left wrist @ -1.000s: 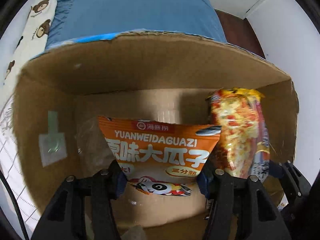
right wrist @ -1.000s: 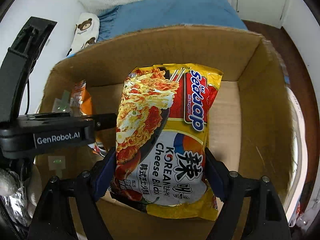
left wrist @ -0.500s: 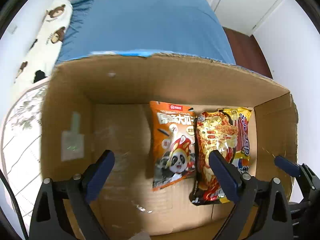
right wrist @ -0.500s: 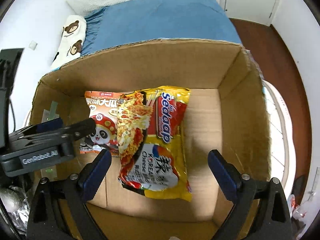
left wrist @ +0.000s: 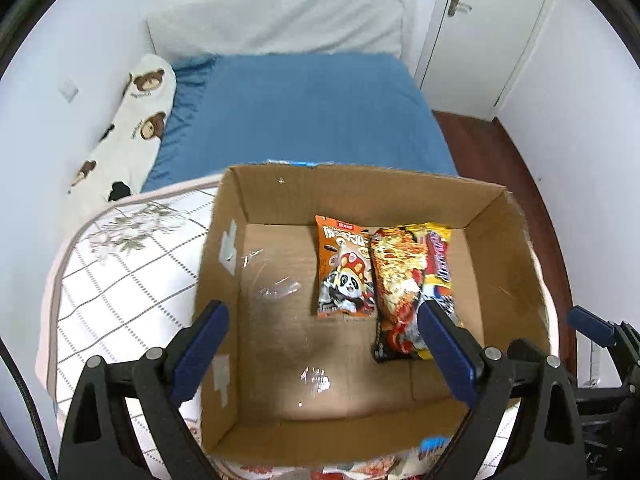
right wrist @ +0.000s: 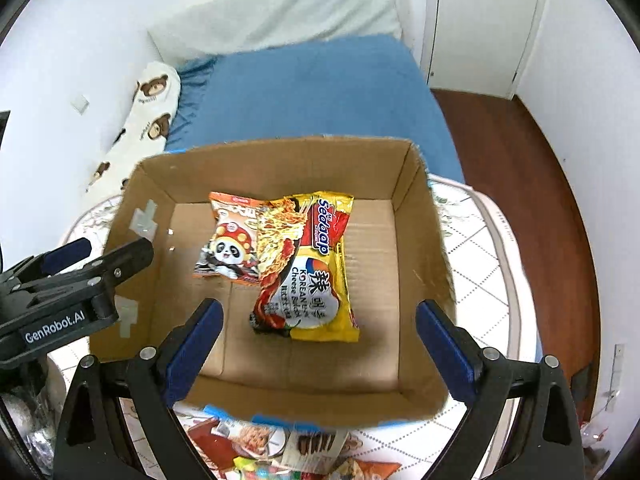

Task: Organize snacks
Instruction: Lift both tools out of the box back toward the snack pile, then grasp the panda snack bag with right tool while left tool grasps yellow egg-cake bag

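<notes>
An open cardboard box (left wrist: pixel 516 248) (right wrist: pixel 420 216) stands on a round table. Inside it lie an orange sunflower-seed packet with a panda (left wrist: pixel 344 268) (right wrist: pixel 230 246) and, overlapping its right side, a yellow and red Sedaap noodle packet (left wrist: pixel 408 284) (right wrist: pixel 312 272). My left gripper (left wrist: pixel 324 344) is open and empty above the box's near edge. My right gripper (right wrist: pixel 320 344) is open and empty above the box's near edge. The left gripper also shows at the left of the right wrist view (right wrist: pixel 80 268).
The table has a white checked cloth (left wrist: pixel 120 272) (right wrist: pixel 484 272). More snack packets (right wrist: pixel 280 448) lie on it in front of the box. A blue bed (left wrist: pixel 304 116) with a bear-print pillow (left wrist: pixel 136 120) stands behind. Wooden floor (right wrist: pixel 532 200) lies at right.
Both grippers opened and let their packets go into the box, then drew back and up. The packets now lie flat on the box floor.
</notes>
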Demonstrator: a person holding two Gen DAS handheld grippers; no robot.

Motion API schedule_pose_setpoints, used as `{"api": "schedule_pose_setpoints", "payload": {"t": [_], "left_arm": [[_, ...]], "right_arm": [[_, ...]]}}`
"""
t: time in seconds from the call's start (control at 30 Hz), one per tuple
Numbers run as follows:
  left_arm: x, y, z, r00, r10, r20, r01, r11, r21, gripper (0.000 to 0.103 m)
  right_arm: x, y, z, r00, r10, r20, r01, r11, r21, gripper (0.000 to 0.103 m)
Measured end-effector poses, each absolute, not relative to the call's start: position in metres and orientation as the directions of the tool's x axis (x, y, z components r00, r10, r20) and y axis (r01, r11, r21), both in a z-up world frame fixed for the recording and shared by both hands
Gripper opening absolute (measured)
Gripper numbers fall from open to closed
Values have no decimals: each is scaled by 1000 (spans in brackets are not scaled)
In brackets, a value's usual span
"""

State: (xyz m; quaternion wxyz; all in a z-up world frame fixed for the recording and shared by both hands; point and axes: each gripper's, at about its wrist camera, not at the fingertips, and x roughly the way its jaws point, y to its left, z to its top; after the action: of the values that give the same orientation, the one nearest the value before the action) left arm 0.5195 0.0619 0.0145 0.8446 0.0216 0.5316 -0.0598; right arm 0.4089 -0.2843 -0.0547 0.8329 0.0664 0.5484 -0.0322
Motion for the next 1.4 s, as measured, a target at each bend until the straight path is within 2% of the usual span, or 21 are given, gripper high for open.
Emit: {"api": "schedule_pose_setpoints", "payload": {"t": [0.23,0.43,0.63,0.77,0.87,1.03,1.2,1.27,1.3,1.33,1.4], "left_arm": [[464,69,51,481,-87,-872,125,992,-30,96],[445,82,52,485,-87,-870,112,993,-36,96],[423,103,32,433,-84,-897,69,996,-60,96],[389,111,-7,347,-63,-936,103,994,-29,96],[355,109,-53,240,-58,-969,229,973,-1,96],[281,84,-130,28,-36,-999,561,828,-14,96],[225,57,-193,-118,85,-989,775,631,-38,96],[217,49,-209,-112,123,-986,808,589,-19,87],[219,46,-219,-93,162,-982,805,593,21,71],[224,46,-224,-99,174,-980,784,620,31,62],[243,49,-229,-123,167,-978,696,717,35,61]], "right_arm": [[363,-279,-19,455,28,-890,119,989,92,99],[330,-270,-3,473,41,-880,110,988,105,99],[292,-270,-16,436,71,-897,124,983,138,99],[266,-271,-49,358,103,-928,137,977,161,99],[241,-275,-86,270,122,-955,161,972,170,99],[205,-282,-137,147,136,-980,184,969,162,99],[183,-287,-170,75,133,-988,194,970,145,99],[181,-290,-179,67,123,-990,197,971,134,99],[182,-291,-181,65,120,-991,199,971,131,99],[182,-293,-184,64,114,-991,205,971,125,99],[186,-296,-188,61,116,-991,225,966,127,99]]}}
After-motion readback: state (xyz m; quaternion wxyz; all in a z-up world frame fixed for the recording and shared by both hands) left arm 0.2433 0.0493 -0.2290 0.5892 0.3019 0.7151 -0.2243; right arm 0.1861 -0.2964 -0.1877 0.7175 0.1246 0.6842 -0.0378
